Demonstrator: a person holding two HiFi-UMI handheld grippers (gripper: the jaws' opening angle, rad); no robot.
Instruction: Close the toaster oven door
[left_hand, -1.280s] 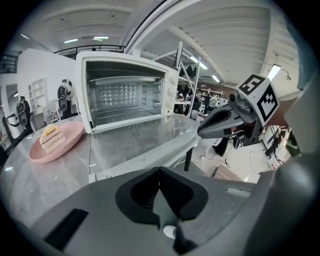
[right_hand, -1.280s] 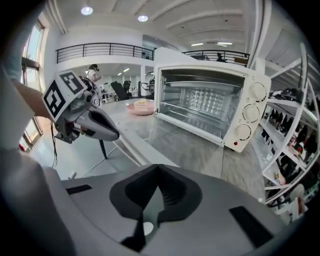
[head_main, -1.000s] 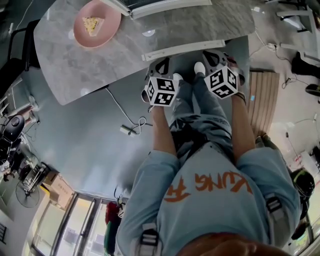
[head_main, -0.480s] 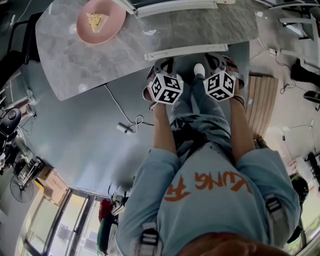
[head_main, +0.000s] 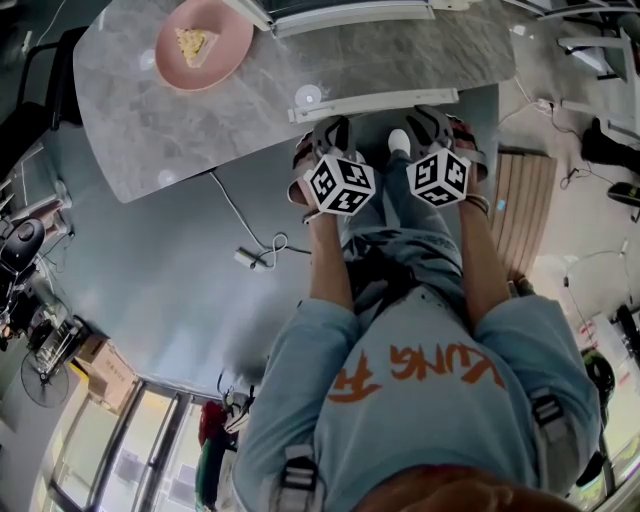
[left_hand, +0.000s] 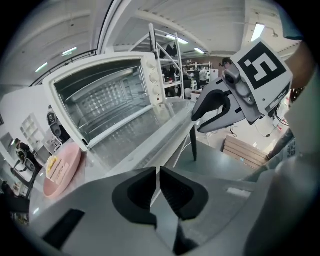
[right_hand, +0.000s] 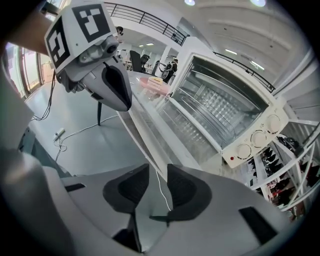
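The white toaster oven (left_hand: 107, 95) stands on the marble table with its glass door (left_hand: 135, 137) folded down flat, and its handle bar (head_main: 375, 102) runs along the table's near edge. My left gripper (left_hand: 157, 172) hovers just short of that edge, shut with nothing in it. To its right my right gripper (right_hand: 157, 175) is at the same edge. Its jaws have just been opening and stand apart, with the door's edge past the tips and nothing gripped. In the head view the left gripper (head_main: 325, 132) and the right gripper (head_main: 425, 120) sit side by side below the handle.
A pink plate (head_main: 203, 42) with a piece of food lies on the table (head_main: 150, 120) left of the oven. A cable with a plug (head_main: 255, 255) trails on the grey floor under the table. The person's legs and shoes are right below the grippers.
Both marker cubes have rolled a little, and the left one has shifted slightly right. The grippers stay at the door's handle edge.
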